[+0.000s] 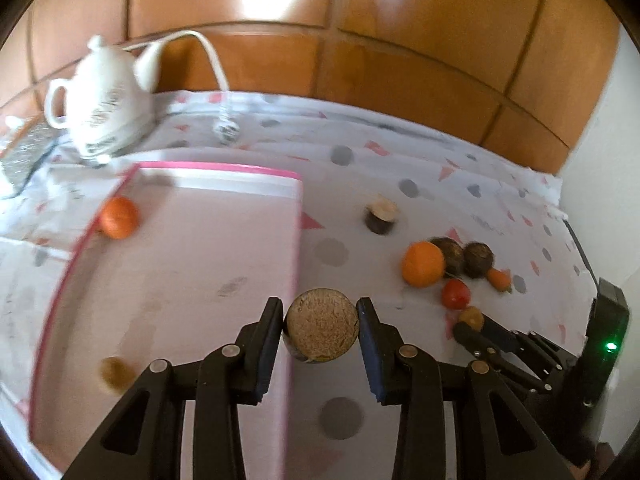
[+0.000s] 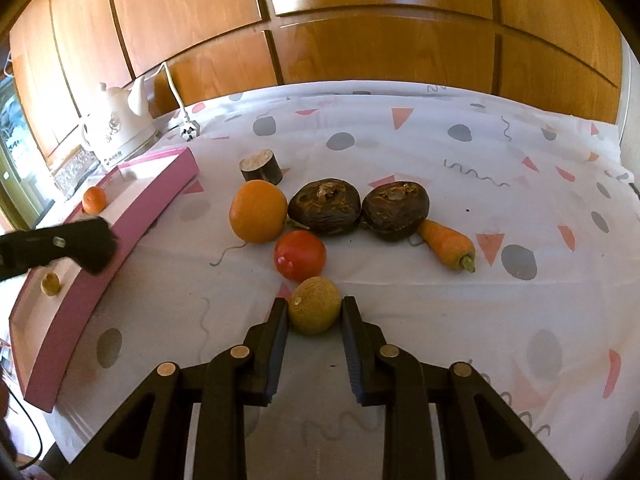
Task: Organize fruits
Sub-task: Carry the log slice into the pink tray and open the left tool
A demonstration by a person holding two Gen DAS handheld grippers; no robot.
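Chunk of cut produce (image 1: pixel 321 328), dark-skinned with a tan cut face, pinched at its sides by the left gripper (image 1: pixel 320 305), narrow and clamped on it. Hangs right over the wall of the pink tray (image 1: pixel 298 216) nearest the loose produce, part above the tray floor, part above the cloth-covered bench (image 2: pixel 400 320). If released here, likely to strike the rim and tumble back out, or to roll on its round side. Flat pads on curved skin, so also liable to twist or slip. Probably needs carrying further in over the tray first.

Small yellow-brown round fruit (image 2: pixel 314 312) resting on the cloth, caught between the pads of the right gripper (image 2: pixel 315 303), nearly closed and pressing on it. Lies just in front of the tomato (image 2: pixel 299 255), touching or almost so. If lifted carelessly, could nudge the tomato and set it rolling.

Further out: orange (image 2: pixel 258 211) beside two dark wrinkled bulbs (image 2: pixel 324 208) touching each other, carrot (image 2: pixel 448 244) against the right one, second cut chunk (image 2: pixel 262 170) just behind the orange. Small brownish fruit (image 1: pixel 114 372) inside the tray; mandarin (image 1: pixel 119 217) at its far-left edge, inside or outside not clear. White kettle (image 1: pixel 104 100) beyond the tray, near the wooden panelling.
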